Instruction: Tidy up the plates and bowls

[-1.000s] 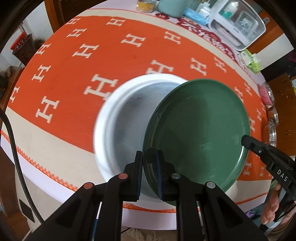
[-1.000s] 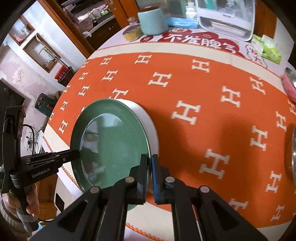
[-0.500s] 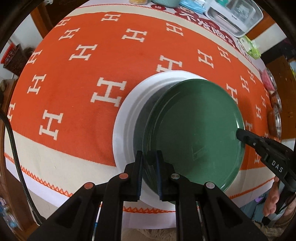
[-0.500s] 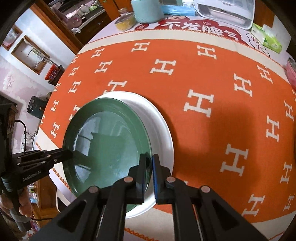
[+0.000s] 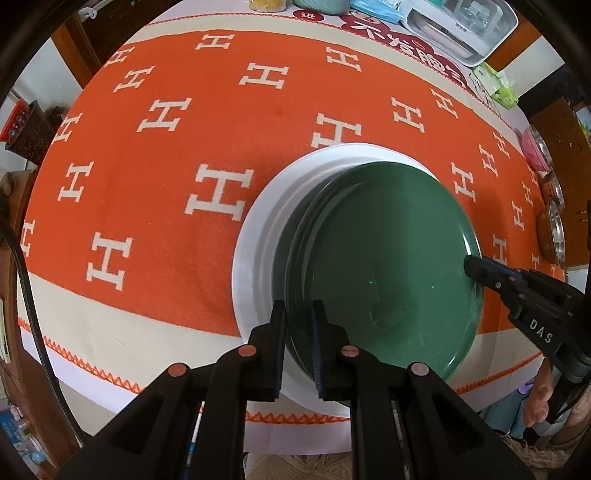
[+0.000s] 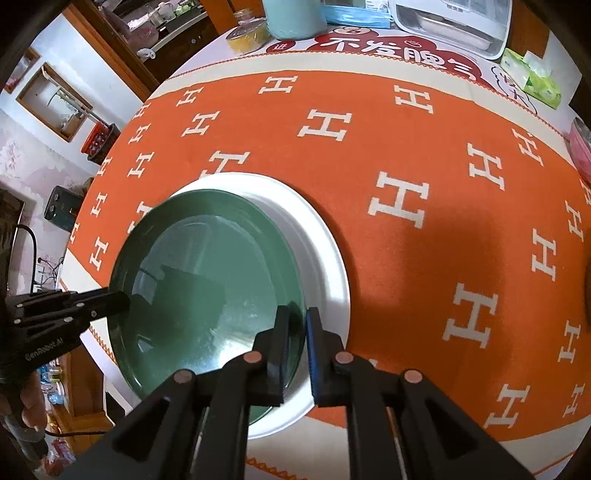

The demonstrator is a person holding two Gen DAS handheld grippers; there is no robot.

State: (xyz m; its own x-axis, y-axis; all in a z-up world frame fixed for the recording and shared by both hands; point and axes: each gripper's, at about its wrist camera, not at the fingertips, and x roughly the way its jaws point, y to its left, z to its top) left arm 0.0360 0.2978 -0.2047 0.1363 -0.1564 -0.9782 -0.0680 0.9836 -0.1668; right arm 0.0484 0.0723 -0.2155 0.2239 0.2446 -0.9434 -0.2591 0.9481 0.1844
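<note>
A dark green plate is held over a larger white plate that lies on the orange tablecloth. My left gripper is shut on the green plate's left rim. My right gripper is shut on its opposite rim; the green plate and the white plate show there too. Each gripper appears in the other's view, the right one and the left one. I cannot tell whether the green plate touches the white plate.
The orange tablecloth with white H marks covers the table. Metal bowls and a pink bowl sit at the right edge. A white appliance, a teal container, a tin and tissues line the far side.
Both grippers have lowered the green plate from a tilt to nearly level over the white plate. The grip on both rims is unchanged.
</note>
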